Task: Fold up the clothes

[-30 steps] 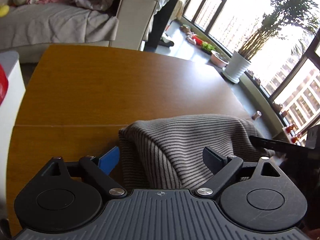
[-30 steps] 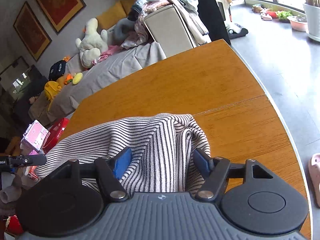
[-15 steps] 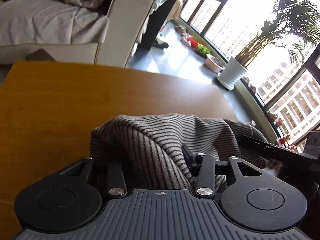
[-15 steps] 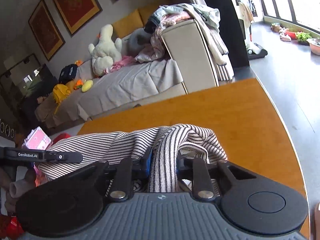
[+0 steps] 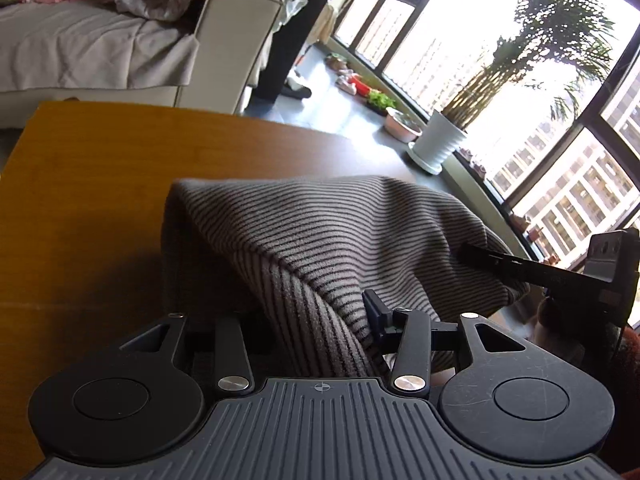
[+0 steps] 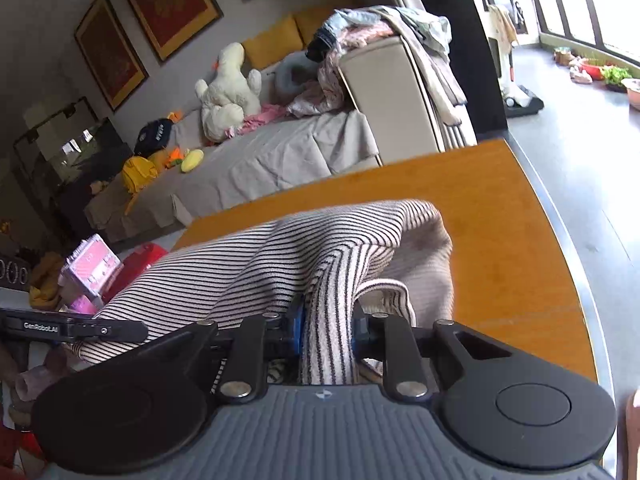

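Both grippers, left gripper (image 5: 320, 328) and right gripper (image 6: 326, 326), have fingers clenched on the striped knit garment (image 5: 340, 232), lifted above the orange wooden bench (image 5: 92, 184). Bunched cloth may slip unevenly, leaving a crooked fold.

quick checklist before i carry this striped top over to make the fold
1. Left gripper shut on the striped top: ok, cloth is bunched between its fingers.
2. Right gripper shut on the striped top: ok, a fold of cloth is pinched between the blue pads.
3. Cloth spans between both grippers without twisting: cannot tell, it bunches and drapes near each grip.
4. Wooden table has bare surface ahead to lay the fold on: ok.
5. Lower edge of the top clear of the table: cannot tell, hidden behind the cloth.
6. Grippers apart from each other: ok, each shows at the edge of the other's view.
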`<act>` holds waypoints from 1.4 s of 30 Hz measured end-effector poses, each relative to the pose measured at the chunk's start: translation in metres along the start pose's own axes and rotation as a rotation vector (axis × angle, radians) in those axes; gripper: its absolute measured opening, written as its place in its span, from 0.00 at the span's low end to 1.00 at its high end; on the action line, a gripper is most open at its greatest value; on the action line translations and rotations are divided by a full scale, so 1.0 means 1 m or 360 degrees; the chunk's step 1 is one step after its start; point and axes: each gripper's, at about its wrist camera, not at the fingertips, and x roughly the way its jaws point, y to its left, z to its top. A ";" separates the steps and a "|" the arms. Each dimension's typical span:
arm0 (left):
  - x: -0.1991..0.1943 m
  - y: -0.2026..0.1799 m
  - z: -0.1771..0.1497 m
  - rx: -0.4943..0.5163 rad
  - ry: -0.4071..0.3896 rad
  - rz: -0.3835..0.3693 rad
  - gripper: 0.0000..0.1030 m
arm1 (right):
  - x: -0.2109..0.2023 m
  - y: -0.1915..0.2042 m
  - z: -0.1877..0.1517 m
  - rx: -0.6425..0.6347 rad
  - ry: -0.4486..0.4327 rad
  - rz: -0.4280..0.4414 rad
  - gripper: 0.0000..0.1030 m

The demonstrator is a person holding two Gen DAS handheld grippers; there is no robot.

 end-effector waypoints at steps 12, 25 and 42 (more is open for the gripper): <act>-0.062 -0.027 -0.004 0.0169 -0.0290 0.0160 0.72 | -0.013 0.017 -0.007 -0.0306 -0.0128 -0.0336 0.64; 0.030 -0.027 -0.015 -0.0016 0.0034 -0.0086 0.64 | 0.036 0.023 -0.013 -0.0501 -0.0072 -0.0374 0.37; 0.056 -0.008 0.031 -0.0016 -0.0072 0.0049 0.63 | -0.015 0.045 -0.059 -0.0381 0.0021 -0.0273 0.48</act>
